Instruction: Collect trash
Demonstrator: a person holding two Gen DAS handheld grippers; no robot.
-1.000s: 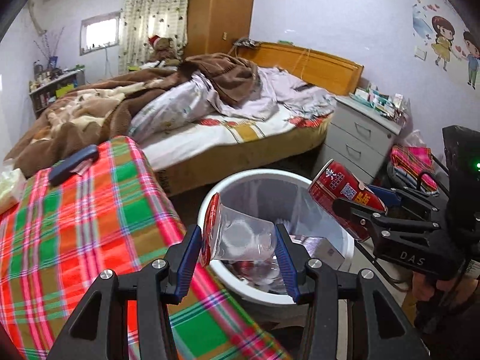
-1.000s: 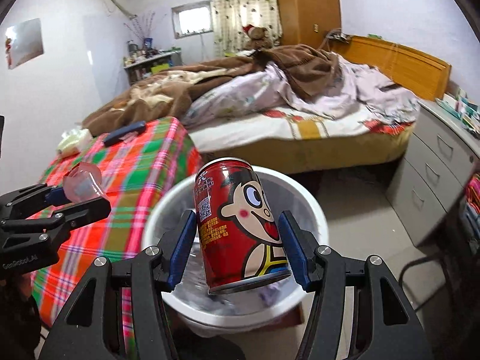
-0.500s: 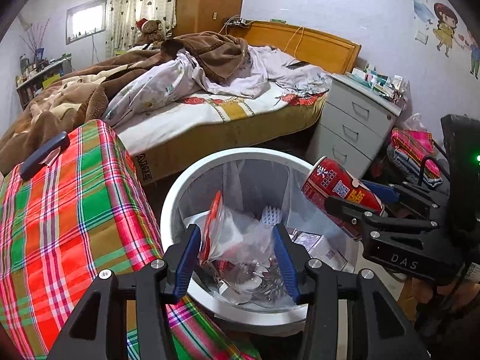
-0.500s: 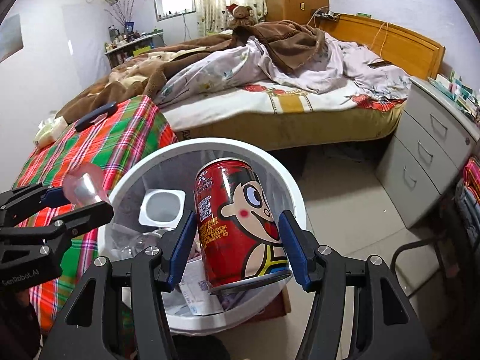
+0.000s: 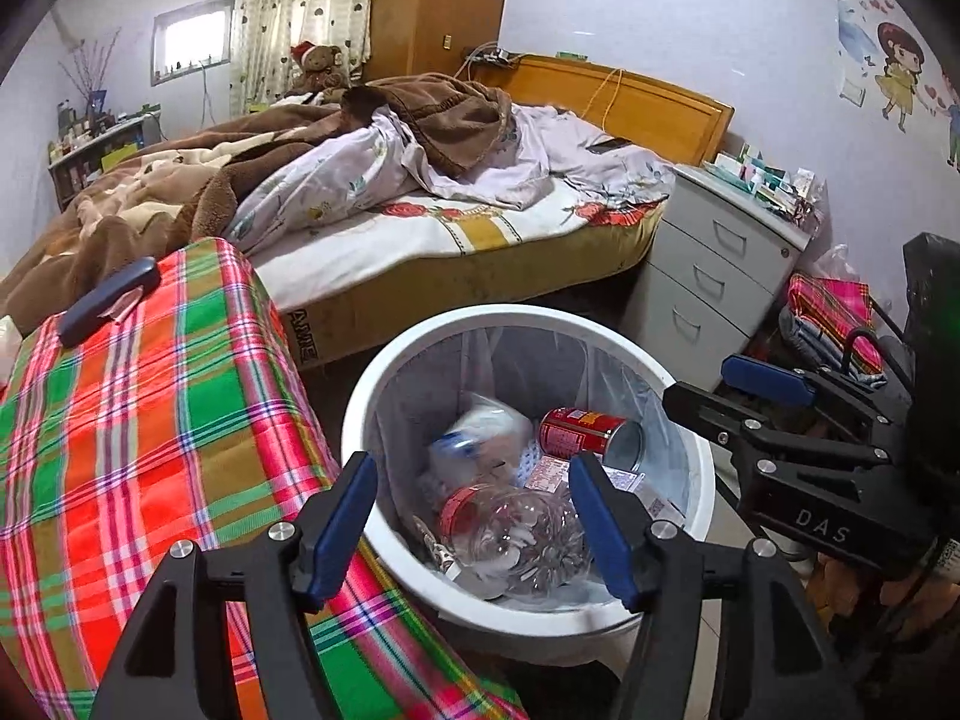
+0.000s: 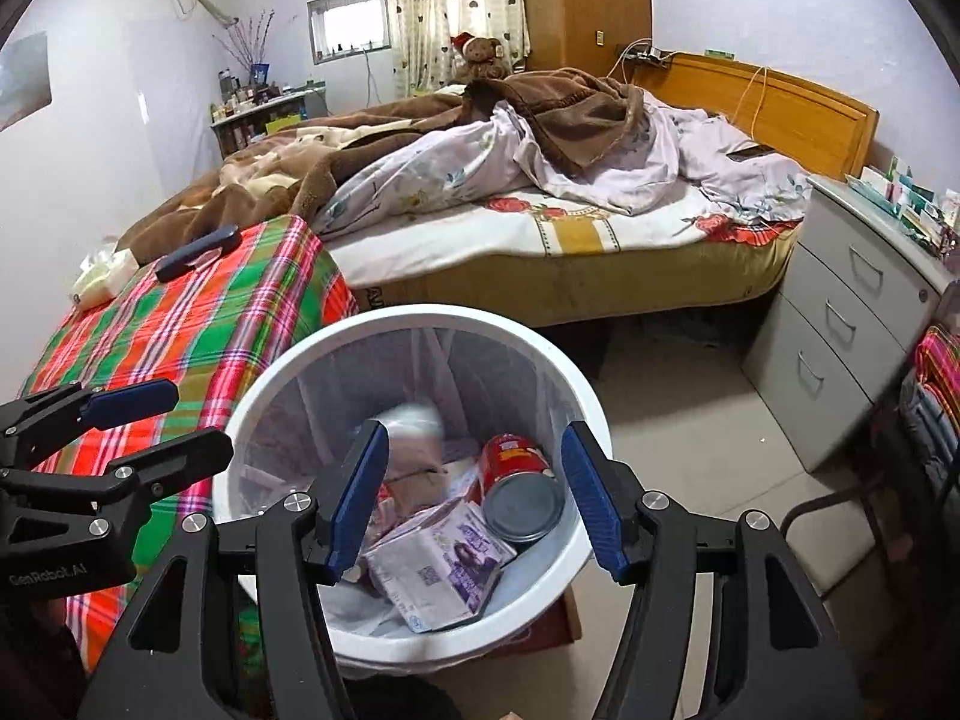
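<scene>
Red can (image 6: 521, 485) lies on its side in the white bin (image 5: 384, 384), just below and ahead of both jaws, w/ a blurred clear cup (image 5: 480, 435) beside it. Left gripper (image 5: 474, 525) has just been opening, right gripper (image 6: 474, 504) too; both part-open, holding nothing. Plaid surface (image 5: 150, 420) w/ dark remote (image 5: 108, 300) sits left; bin rim is in between.

Soft daylight enters through the small window (image 5: 191, 39), blown out to white. Both fisheye views bend straight lines, darken at corners; one falling white wrapper (image 6: 414, 420) blurs.
</scene>
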